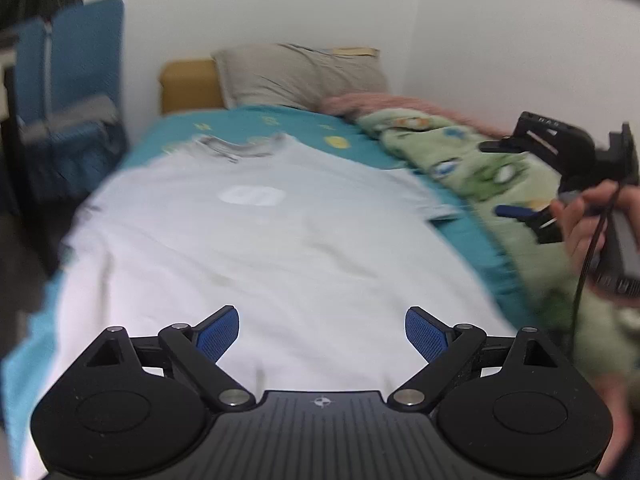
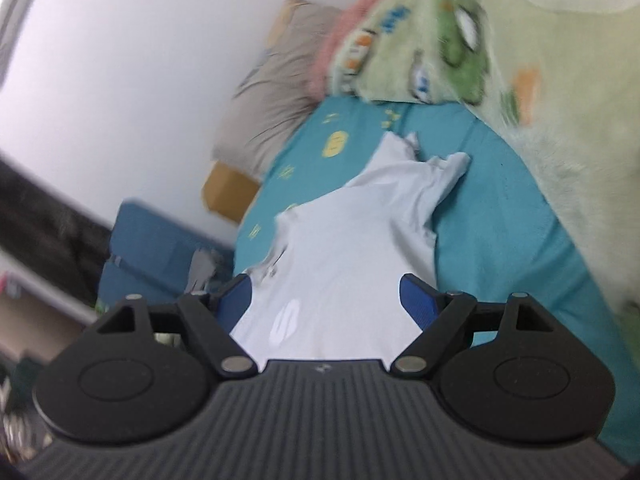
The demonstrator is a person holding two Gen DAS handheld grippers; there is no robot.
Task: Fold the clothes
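White cotton T-shirt (image 1: 256,240) flat on teal-sheeted bed (image 1: 472,232), ahead of left gripper (image 1: 322,332) and right gripper (image 2: 326,300); both spread wide, holding nothing.

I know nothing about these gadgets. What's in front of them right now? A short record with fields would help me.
place: a bed with a teal sheet
garment: white T-shirt spread flat on the sheet, collar toward the grey pillow
beside it: green patterned blanket bunched along the wall side
left gripper: open, over the shirt's near end, holding nothing
right gripper: open, over the shirt, holding nothing
folding: not begun; one sleeve lies rumpled
picture quality: blurred
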